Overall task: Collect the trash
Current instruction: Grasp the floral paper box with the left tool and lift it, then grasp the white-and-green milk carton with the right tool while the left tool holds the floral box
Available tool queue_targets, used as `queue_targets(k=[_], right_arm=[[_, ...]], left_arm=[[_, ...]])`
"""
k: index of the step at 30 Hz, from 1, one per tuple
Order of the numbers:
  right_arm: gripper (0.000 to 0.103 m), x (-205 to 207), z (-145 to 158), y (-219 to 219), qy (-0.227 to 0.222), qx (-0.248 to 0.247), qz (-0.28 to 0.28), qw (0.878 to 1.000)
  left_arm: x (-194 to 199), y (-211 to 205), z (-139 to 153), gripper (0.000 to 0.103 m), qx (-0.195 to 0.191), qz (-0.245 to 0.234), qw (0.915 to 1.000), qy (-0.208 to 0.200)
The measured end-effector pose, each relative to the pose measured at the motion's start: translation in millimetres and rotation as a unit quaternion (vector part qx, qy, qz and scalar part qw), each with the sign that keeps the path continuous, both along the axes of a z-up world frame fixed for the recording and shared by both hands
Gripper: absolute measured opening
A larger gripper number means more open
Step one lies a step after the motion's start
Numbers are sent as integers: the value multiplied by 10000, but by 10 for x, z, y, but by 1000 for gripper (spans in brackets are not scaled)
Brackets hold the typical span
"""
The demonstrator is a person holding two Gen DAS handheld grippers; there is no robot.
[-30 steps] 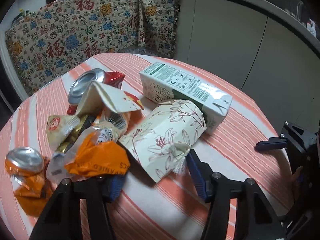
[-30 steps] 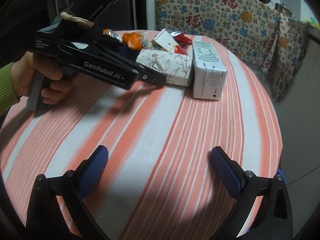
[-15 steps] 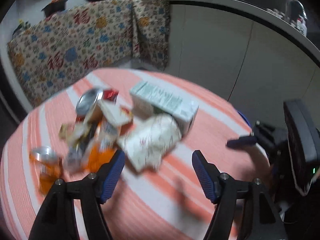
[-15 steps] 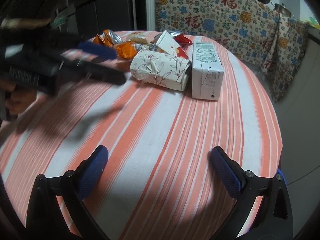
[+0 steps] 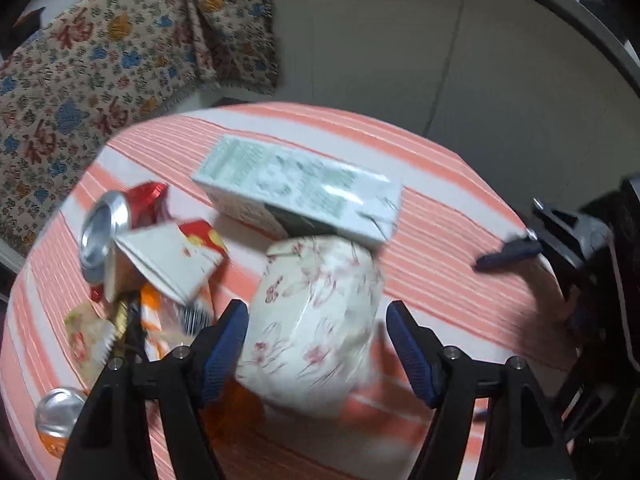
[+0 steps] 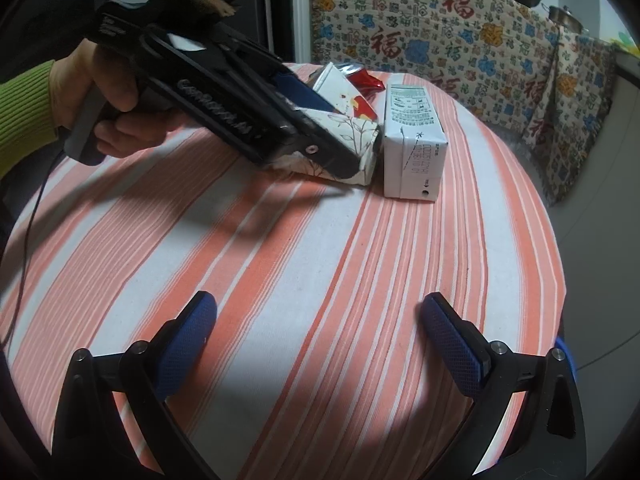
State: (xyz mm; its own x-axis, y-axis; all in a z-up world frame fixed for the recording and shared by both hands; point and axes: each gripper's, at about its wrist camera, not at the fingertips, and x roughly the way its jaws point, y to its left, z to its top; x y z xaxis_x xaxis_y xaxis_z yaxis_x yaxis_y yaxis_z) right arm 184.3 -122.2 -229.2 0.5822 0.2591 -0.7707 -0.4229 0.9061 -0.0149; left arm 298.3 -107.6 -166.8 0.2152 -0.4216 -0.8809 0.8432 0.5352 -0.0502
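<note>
A flowered tissue pack [image 5: 312, 320] lies on the striped round table [image 5: 440, 216], between the open fingers of my left gripper [image 5: 316, 344]. The left finger touches or nearly touches it; the right finger stands apart. The pack also shows in the right wrist view [image 6: 356, 140], partly behind the left gripper's body [image 6: 224, 96]. A white milk carton [image 5: 300, 188] lies just behind the pack. Crushed cans [image 5: 104, 228], a small white carton [image 5: 168, 260] and snack wrappers [image 5: 88, 336] are piled to the left. My right gripper [image 6: 320, 344] is open and empty over bare cloth.
A patterned cloth [image 5: 100, 64] hangs behind the table. Grey cabinet fronts [image 5: 440, 60] stand at the back right. The right gripper shows at the right table edge in the left wrist view [image 5: 560, 240]. The milk carton [image 6: 414, 136] lies lengthwise in the right wrist view.
My left gripper pulled back and up, then came down and forward around the flowered tissue pack. The right gripper has not moved.
</note>
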Motion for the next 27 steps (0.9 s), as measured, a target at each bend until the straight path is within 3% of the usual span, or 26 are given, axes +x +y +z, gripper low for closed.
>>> queue_targets(k=[4, 9, 12, 15, 19, 21, 24, 27], right_arm=[[102, -2, 0, -4, -2, 5, -2, 10000], [102, -6, 0, -18, -19, 25, -2, 10000], [102, -4, 0, -31, -12, 35, 8, 10000], [102, -13, -3, -28, -2, 7, 3, 10000], [102, 14, 7, -42, 91, 47, -75, 9999], [102, 77, 27, -57, 91, 52, -195, 9998], [102, 248, 88, -71, -14, -125, -460, 9989], [102, 464, 231, -93, -203, -159, -649, 9976]], left_arm=[[-121, 60, -14, 63, 67, 174, 9998, -50], [-389, 335, 39, 60, -238, 927, 9954, 6], [-670, 579, 69, 60, -254, 1584, 9870, -100], [-878, 882, 115, 60, -123, 2518, 9672, -322], [-990, 1304, 175, 57, -294, 3707, 9275, -385], [-1015, 1429, 170, 58, -320, 4010, 9144, -442], [-1065, 1528, 103, 66, -349, 4193, 9066, -323], [-1028, 1500, -18, 72, -219, 4195, 9068, -346]])
